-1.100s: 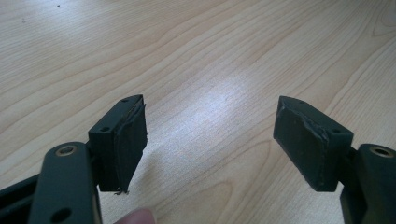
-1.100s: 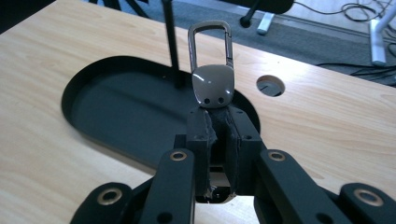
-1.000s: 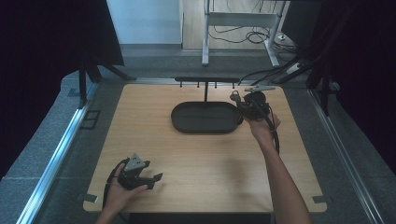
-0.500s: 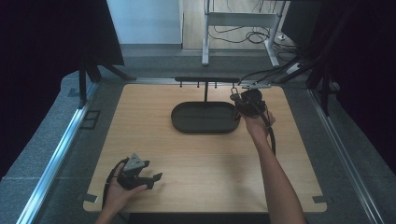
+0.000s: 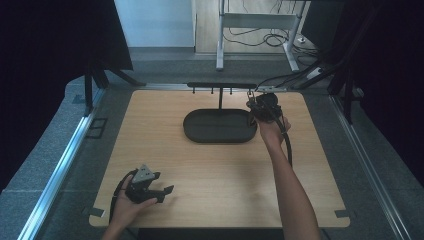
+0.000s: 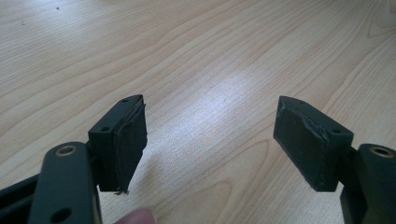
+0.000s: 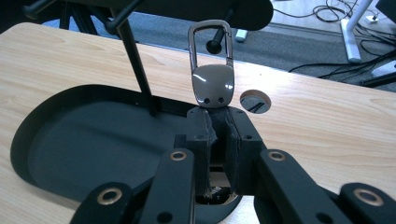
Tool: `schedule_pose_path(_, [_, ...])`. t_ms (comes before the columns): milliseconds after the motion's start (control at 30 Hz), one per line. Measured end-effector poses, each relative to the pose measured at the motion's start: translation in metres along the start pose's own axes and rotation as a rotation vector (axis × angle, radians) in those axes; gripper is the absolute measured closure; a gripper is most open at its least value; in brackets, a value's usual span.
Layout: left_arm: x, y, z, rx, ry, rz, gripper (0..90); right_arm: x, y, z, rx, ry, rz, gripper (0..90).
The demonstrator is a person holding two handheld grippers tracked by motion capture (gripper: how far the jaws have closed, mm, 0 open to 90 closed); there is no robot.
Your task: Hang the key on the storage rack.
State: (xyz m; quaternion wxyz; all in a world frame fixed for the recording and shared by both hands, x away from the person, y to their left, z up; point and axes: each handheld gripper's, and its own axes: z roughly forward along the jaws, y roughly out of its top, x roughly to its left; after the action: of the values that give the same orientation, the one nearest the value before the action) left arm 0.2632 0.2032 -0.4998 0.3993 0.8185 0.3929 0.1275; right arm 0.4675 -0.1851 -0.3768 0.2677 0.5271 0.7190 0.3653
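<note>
Two tongs: one in each hand, well apart on the bench [image 5: 210, 170].
Right tongs [image 7: 218, 122]: clenched on a metal carabiner clip [image 7: 212, 70] (upright, by the rack peg [image 7: 215, 45]), above the black oval tray [image 7: 70, 140].
Left tongs [image 6: 210, 135]: released, low over bare wood.

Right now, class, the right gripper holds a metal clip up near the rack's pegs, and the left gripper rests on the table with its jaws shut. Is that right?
One slip: the left gripper has its jaws open, wide apart over bare table, as the left gripper view shows. The right gripper does hold the clip up near the rack's pegs.
</note>
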Motion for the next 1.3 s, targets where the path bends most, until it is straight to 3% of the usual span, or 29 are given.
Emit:
schedule_pose_path(567, [0.001, 0.000, 0.000, -0.001, 0.001, -0.002, 26.2, -0.002, -0.005, 0.022, -0.027, 0.006, 0.046, 80.7])
schedule_pose_path(733, [0.001, 0.000, -0.001, -0.002, 0.002, -0.002, 26.2, 0.001, -0.008, 0.026, -0.027, -0.007, 0.014, 80.1])
schedule_pose_path(933, [0.000, 0.000, 0.001, 0.002, 0.001, 0.001, 26.2, 0.000, -0.009, 0.026, -0.018, 0.006, 0.010, 79.0])
schedule_pose_path(1100, [0.001, 0.000, 0.000, 0.002, 0.003, -0.002, 26.2, 0.002, -0.011, 0.026, -0.022, -0.003, -0.026, 57.4])
schedule_pose_path(1300, [0.000, 0.000, 0.001, 0.003, 0.003, 0.001, 26.2, 0.005, -0.013, 0.023, -0.030, -0.018, -0.047, 45.7])
